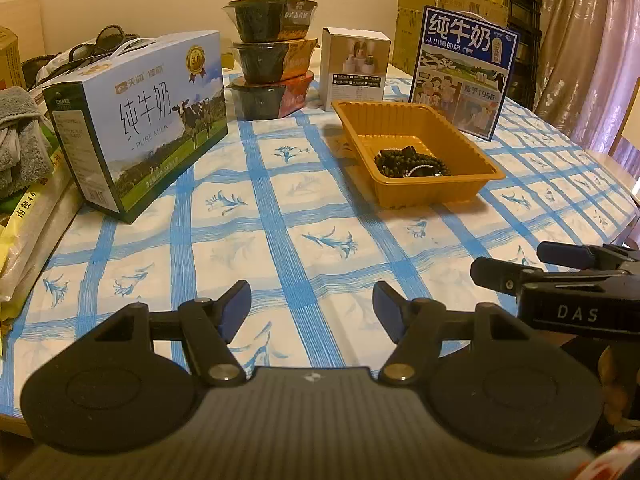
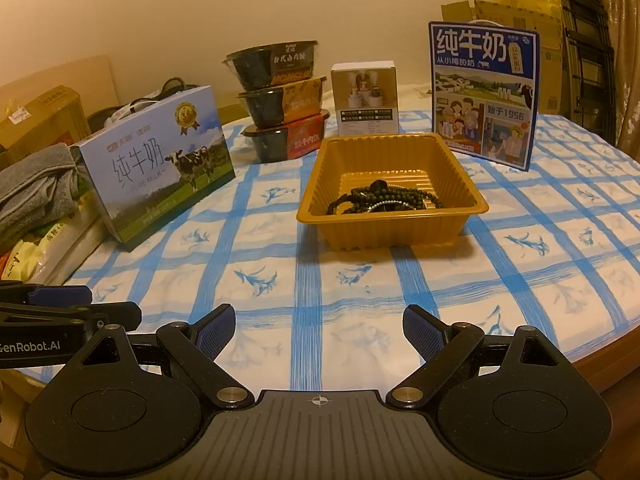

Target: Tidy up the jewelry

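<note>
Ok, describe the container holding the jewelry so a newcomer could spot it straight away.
On the blue-checked tablecloth, look between the lying milk carton and the upright blue milk box. There sits a golden-brown plastic tray with ribbed walls. It is the only open container, with dark beaded bracelets heaped inside.

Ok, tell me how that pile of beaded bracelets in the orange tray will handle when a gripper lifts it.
The beaded bracelets lie in a tangled heap, so pinching one strand probably drags others along. Being strung beads, they should hang limp. The orange tray looks thin and ribbed, likely light enough to shift if snagged.
</note>
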Action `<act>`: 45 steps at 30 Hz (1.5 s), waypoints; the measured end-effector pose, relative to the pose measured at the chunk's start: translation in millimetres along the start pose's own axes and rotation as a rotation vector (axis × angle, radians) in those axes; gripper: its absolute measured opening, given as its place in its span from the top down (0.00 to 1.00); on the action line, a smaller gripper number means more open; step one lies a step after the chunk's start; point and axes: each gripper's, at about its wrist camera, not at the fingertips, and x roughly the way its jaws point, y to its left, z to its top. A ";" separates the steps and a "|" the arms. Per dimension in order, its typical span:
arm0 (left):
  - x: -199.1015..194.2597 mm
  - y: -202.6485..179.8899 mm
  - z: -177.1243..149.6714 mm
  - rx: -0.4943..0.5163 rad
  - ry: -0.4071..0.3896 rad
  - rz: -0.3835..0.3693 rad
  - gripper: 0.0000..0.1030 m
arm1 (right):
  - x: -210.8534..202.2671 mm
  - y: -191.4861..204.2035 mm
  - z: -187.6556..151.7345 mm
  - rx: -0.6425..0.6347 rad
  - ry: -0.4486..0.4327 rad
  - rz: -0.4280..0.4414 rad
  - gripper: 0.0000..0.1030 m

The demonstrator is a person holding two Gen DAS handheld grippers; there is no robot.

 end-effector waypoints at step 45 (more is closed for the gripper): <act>1.5 -1.4 1.7 0.007 0.001 0.006 0.37 | -0.1 -0.7 5.4 0.011 -0.014 0.005 0.12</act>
